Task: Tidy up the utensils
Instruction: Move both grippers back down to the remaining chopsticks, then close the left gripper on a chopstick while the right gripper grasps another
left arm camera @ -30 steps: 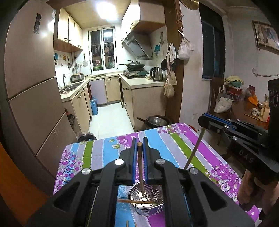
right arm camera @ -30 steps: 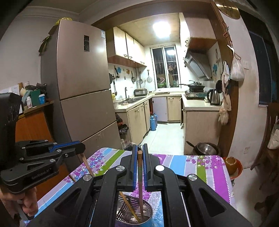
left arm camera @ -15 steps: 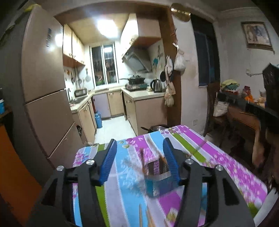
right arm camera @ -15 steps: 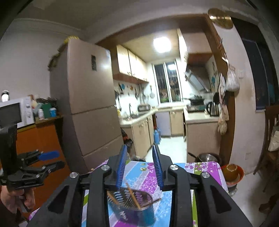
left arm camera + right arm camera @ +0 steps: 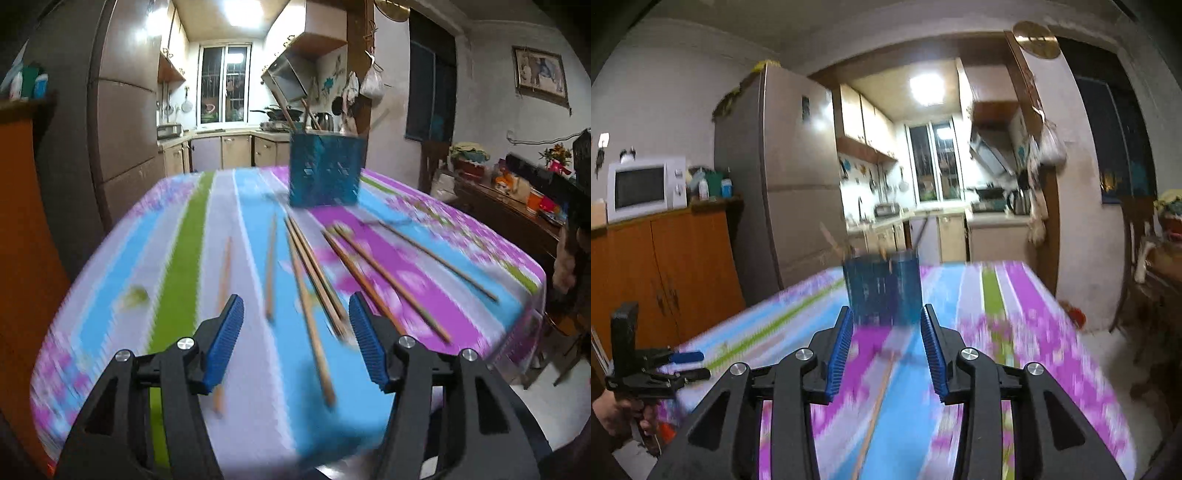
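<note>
Left wrist: chopsticks (image 5: 314, 273) ahead of hand-held gripper (image 5: 295, 332) (gaping).

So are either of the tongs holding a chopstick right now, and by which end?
Neither. The left tongs are open and the right tongs are opening, both empty.

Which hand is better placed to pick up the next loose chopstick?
Probably left: the left gripper has open, empty jaws over several loose chopsticks. The right gripper, jaws opening, faces the blue holder with one chopstick below.
</note>
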`<state>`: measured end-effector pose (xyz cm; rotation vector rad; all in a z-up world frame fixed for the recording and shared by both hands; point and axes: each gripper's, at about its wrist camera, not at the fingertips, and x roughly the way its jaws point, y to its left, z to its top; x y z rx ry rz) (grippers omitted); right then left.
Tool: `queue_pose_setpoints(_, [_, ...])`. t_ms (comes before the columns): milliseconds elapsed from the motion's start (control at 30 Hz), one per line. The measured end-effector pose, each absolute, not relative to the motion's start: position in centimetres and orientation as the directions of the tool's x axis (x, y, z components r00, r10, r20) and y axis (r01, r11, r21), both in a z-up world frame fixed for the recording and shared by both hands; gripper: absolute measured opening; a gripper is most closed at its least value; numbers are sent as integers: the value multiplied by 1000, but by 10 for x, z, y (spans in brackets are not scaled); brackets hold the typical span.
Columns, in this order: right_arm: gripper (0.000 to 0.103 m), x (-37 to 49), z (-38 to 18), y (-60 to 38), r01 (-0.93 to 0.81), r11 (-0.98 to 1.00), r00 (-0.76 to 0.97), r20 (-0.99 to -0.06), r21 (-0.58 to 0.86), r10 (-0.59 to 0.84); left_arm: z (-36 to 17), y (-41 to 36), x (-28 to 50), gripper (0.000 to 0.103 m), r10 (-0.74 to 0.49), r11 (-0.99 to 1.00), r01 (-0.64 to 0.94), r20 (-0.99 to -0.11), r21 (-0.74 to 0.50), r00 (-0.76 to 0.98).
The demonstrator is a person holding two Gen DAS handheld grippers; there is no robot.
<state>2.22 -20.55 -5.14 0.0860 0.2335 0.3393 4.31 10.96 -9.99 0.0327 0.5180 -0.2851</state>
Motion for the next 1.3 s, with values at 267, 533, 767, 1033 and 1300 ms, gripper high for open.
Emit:
queue_pose_setpoints(267, [40,-12,-100,-195,-272,954,910,-290,125,297,-116,81,21,31,-256,953,301,-458,28,851])
queue_pose_setpoints(533, [39,-36,-120,-181,-292,954,905,-303,66,298,-139,92,8,31,-188,975,222,-453,21,871])
queue_pose_setpoints(767, [35,-37,-145,-171,-297,953,892,-340,54,298,-148,90,8,27,-197,972,233,-414,38,889])
queue_pose_setpoints(1033, [22,-23,-165,-160,-280,959,890,-366,35,273,-150,89,9,26,-201,972,233,-385,39,901])
queue_pose_setpoints(1300, [17,-21,-174,-151,-252,968,907,-346,6,238,-154,86,7,26,-190,974,220,-351,48,917])
